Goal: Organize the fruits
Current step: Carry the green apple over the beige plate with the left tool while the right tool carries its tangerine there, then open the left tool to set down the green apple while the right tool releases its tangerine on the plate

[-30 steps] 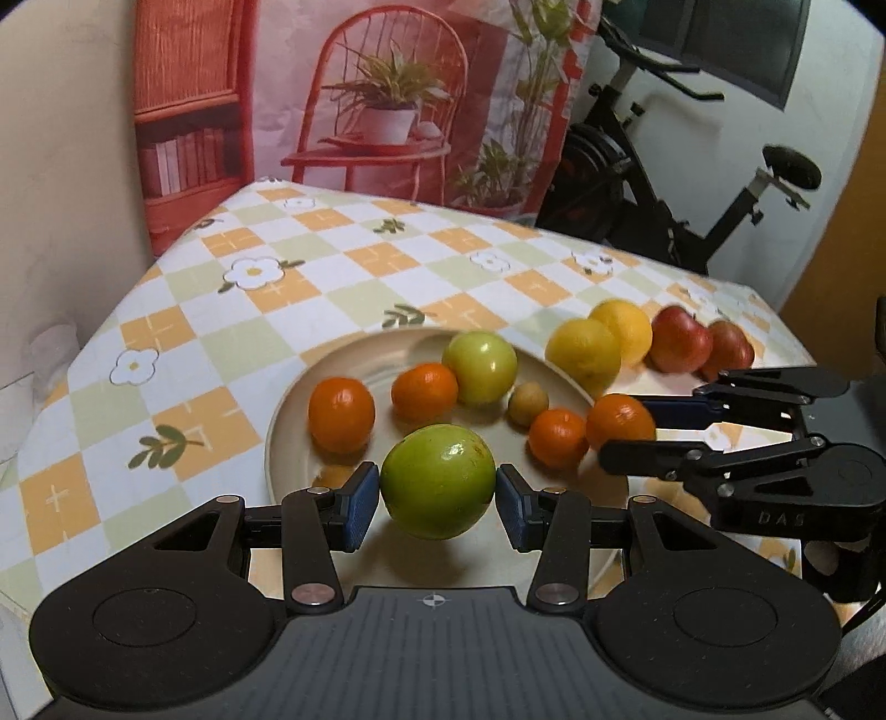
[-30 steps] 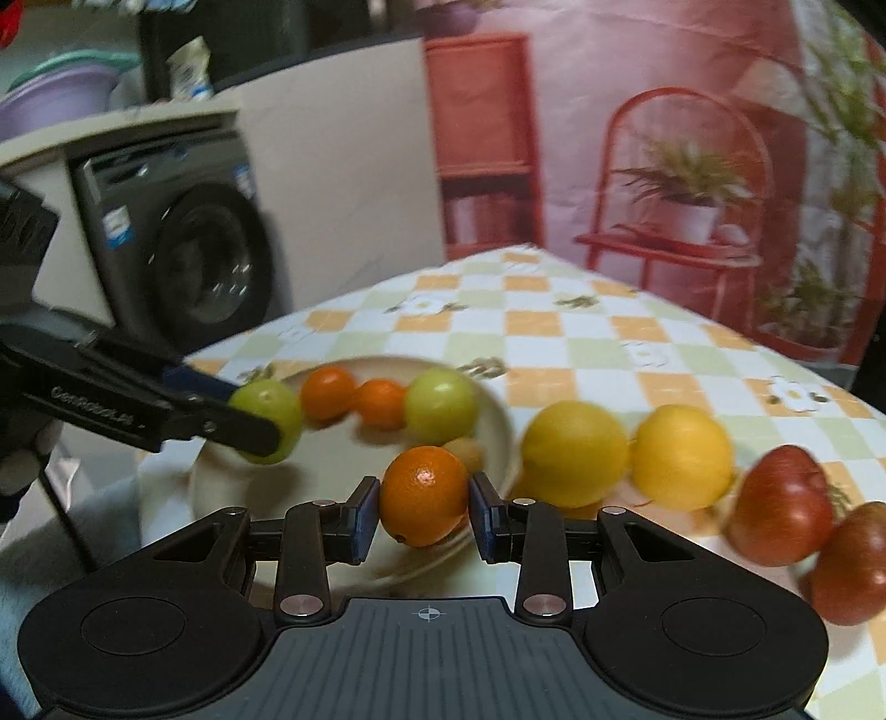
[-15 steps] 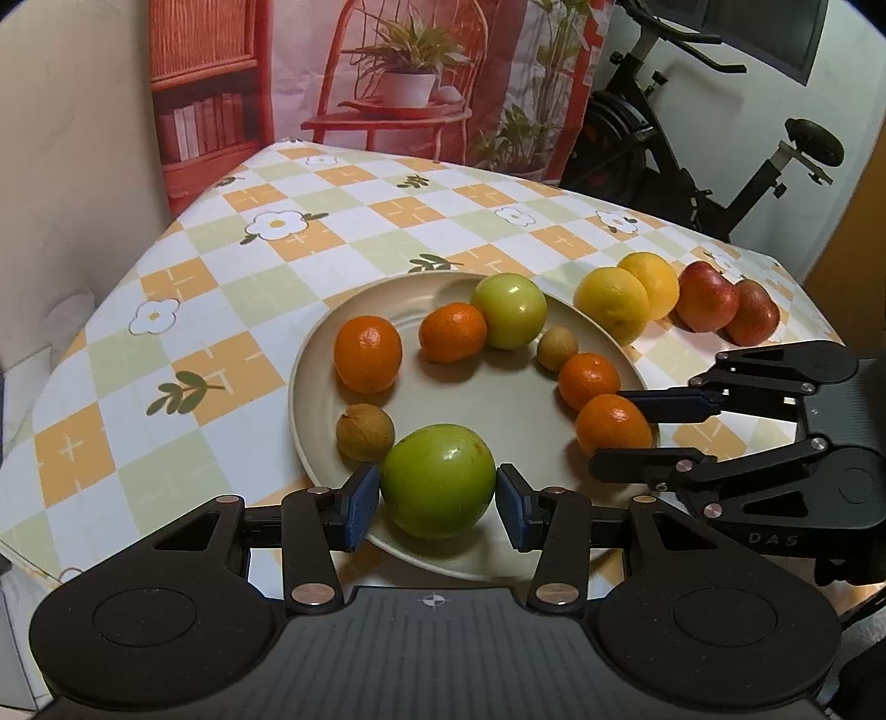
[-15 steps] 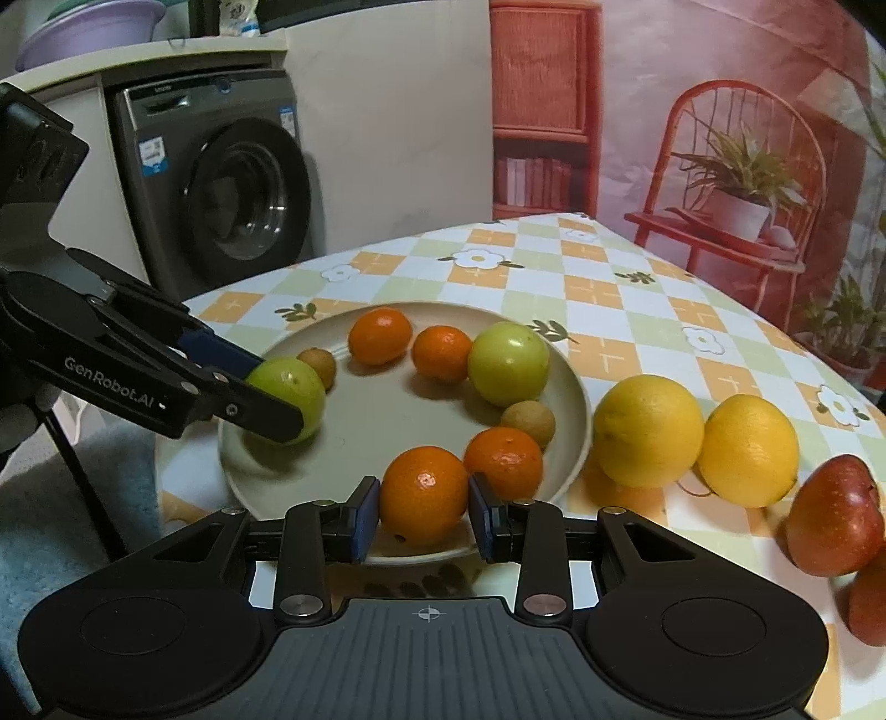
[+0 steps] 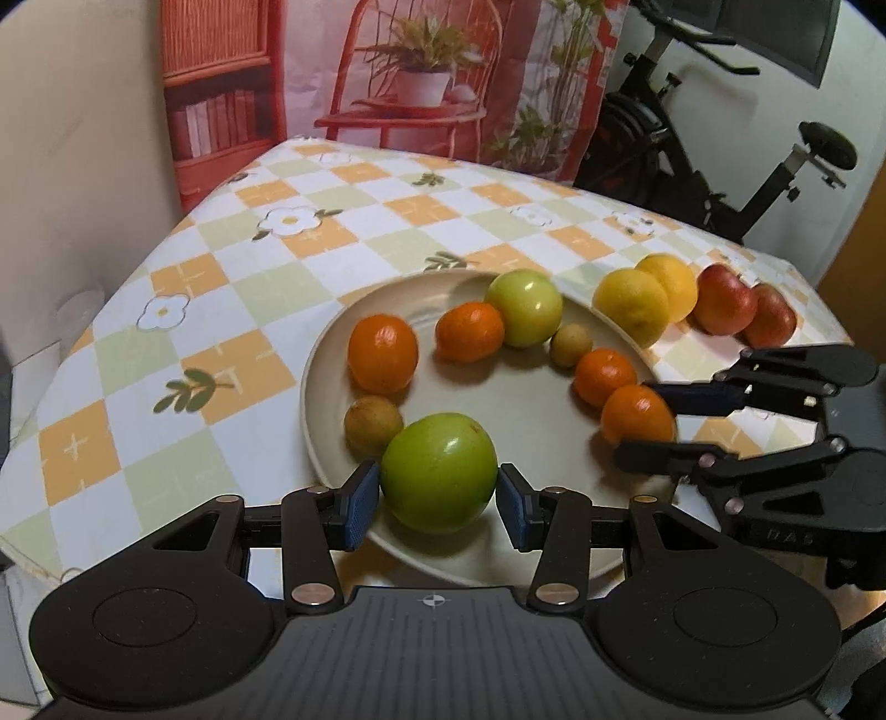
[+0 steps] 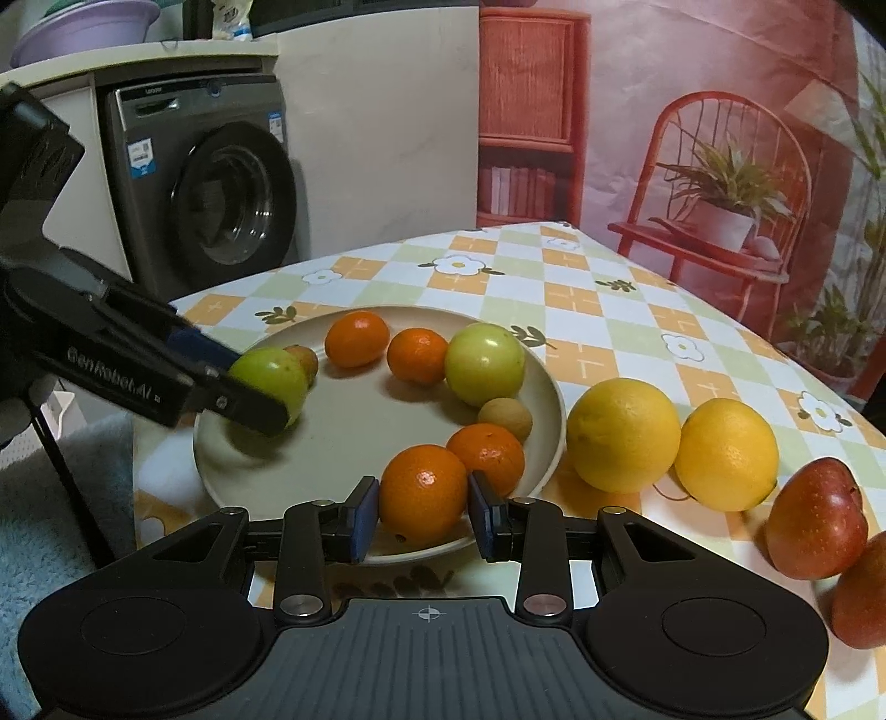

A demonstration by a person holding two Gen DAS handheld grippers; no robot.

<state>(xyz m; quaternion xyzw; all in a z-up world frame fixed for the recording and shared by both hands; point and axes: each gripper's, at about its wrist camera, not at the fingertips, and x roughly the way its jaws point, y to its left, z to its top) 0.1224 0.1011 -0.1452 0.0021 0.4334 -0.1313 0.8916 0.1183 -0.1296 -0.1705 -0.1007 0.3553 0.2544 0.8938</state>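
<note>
The left hand-held gripper (image 5: 438, 495) is clamped on a smooth green apple (image 5: 438, 471) at the plate's (image 5: 520, 410) near edge. The right hand-held gripper (image 6: 423, 512) grips a glossy orange (image 6: 423, 493) at the rim. Farther along the desk (image 6: 609, 310) lie two lemons (image 6: 623, 435) and red apples (image 6: 817, 518).

Table (image 5: 232, 310) covered by a checked cloth in orange, green and white with flower and leaf prints. Behind it, a printed backdrop (image 6: 692, 111) showing a red chair, a potted plant and a bookshelf. Beside the backdrop, a plain cream wall (image 5: 83, 127). An exercise bike (image 5: 736, 166) stands past the table's far corner. A grey washer (image 6: 221, 194) sits under a counter bearing a purple basin (image 6: 83, 27). Light blue rug (image 6: 33, 526) on the floor.
</note>
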